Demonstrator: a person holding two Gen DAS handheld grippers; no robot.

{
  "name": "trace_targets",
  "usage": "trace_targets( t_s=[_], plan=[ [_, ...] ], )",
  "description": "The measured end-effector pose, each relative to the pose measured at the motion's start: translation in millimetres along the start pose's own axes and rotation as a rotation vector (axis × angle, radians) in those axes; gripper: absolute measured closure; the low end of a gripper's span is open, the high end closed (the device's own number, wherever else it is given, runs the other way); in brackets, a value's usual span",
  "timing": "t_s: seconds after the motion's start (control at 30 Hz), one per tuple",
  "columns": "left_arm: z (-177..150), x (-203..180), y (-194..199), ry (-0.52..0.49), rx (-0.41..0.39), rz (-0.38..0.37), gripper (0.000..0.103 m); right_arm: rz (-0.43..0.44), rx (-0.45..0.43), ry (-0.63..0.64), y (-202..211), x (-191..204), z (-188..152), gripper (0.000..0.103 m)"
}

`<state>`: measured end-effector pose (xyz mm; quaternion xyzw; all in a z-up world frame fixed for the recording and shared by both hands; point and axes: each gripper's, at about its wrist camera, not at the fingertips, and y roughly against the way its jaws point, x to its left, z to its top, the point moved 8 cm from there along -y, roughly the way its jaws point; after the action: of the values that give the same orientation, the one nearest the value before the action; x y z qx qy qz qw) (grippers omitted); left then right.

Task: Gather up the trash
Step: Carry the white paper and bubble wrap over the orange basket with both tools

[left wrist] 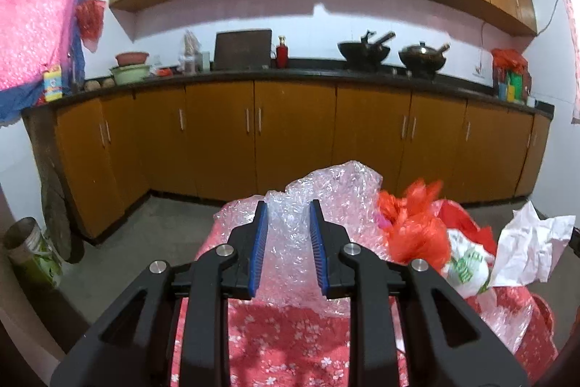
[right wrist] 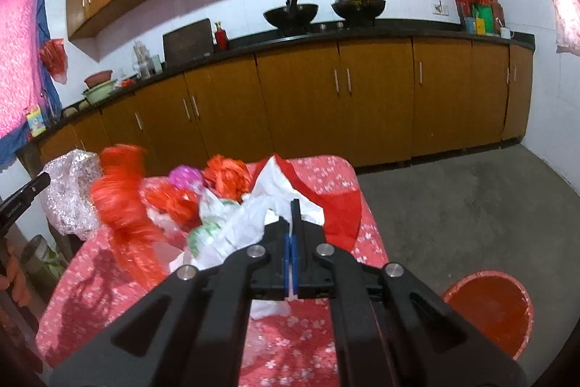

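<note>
A crumpled sheet of clear bubble wrap [left wrist: 290, 242] rises off the red flowered tablecloth [left wrist: 290, 332]. My left gripper [left wrist: 289, 205] is shut on it, with the blue pads pressing on its sides. In the right wrist view the wrap [right wrist: 69, 194] hangs at the far left beside the left gripper's black finger [right wrist: 21, 198]. My right gripper [right wrist: 294, 205] is shut on a crumpled white sheet [right wrist: 275, 184], which shows at the right edge of the left wrist view [left wrist: 533, 242]. Between the grippers lie red plastic bags [right wrist: 119, 198], a white-and-green bag [right wrist: 206, 234] and a pink scrap [right wrist: 186, 177].
A red bucket [right wrist: 489, 311] stands on the grey floor to the right of the table. A tin can [left wrist: 29, 249] sits on the floor at the left. Brown cabinets and a dark counter [left wrist: 290, 75] with woks run along the far wall.
</note>
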<state>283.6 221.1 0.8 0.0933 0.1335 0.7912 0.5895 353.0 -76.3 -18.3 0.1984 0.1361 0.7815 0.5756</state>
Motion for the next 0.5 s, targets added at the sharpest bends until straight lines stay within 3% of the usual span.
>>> trace_targets(
  t_s=[0.23,0.5],
  plan=[
    [14.9,-10.5,15.5,0.009,-0.030,-0.039,0.079,0.011,-0.045,-0.031,23.4,-3.6,15.4,0.100],
    [20.6,-76.3,28.8,-0.037,-0.040,-0.178,0.079,-0.063,-0.076,-0.077,45.8,-43.7,17.4,0.100]
  ],
)
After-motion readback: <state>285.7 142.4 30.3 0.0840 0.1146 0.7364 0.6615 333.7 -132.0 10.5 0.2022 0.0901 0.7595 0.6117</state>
